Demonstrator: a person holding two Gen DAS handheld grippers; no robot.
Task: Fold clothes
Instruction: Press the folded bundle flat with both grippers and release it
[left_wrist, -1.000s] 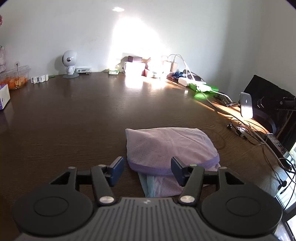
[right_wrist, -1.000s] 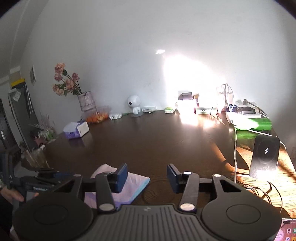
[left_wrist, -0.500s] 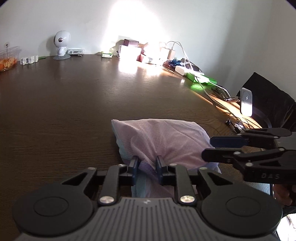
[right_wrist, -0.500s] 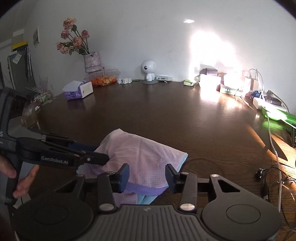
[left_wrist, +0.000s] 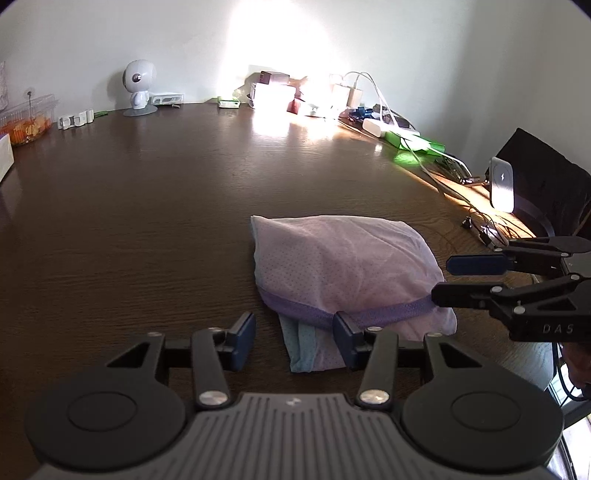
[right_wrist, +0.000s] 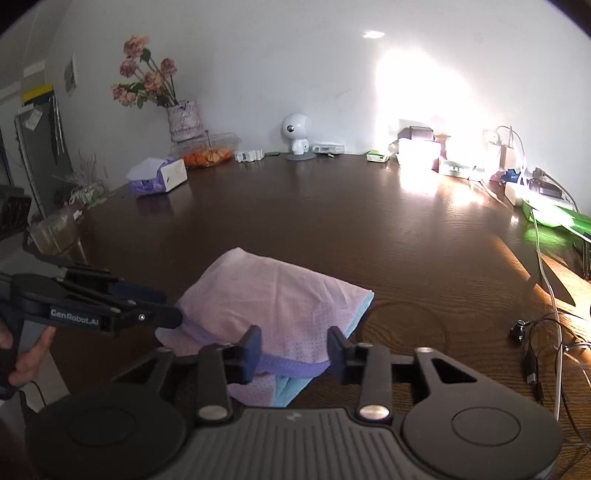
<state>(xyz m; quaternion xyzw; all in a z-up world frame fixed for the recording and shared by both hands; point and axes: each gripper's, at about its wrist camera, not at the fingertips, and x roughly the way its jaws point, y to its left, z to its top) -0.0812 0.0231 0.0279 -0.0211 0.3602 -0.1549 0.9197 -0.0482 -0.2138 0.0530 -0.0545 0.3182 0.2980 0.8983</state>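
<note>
A folded light purple mesh garment (left_wrist: 343, 266) with a darker purple band and a light blue layer under it lies on the dark wooden table (left_wrist: 147, 221). It also shows in the right wrist view (right_wrist: 273, 299). My left gripper (left_wrist: 293, 338) is open at the garment's near edge, holding nothing. My right gripper (right_wrist: 293, 350) is open over the purple band. In the left wrist view the right gripper (left_wrist: 458, 280) reaches in from the right, open, its fingertips at the garment's right edge. In the right wrist view the left gripper (right_wrist: 162, 306) sits at the garment's left side.
Along the far wall stand a white toy robot (left_wrist: 138, 86), boxes (left_wrist: 273, 92), chargers and a green item (left_wrist: 417, 142). Cables (right_wrist: 546, 314) and a charging stand (left_wrist: 501, 182) lie at the right. A flower vase (right_wrist: 183, 118) and tissue box (right_wrist: 159, 177) stand at the left.
My left gripper was shut on the garment's band half a second ago and is now open and drawn back slightly. The right gripper has come closer over the band.
</note>
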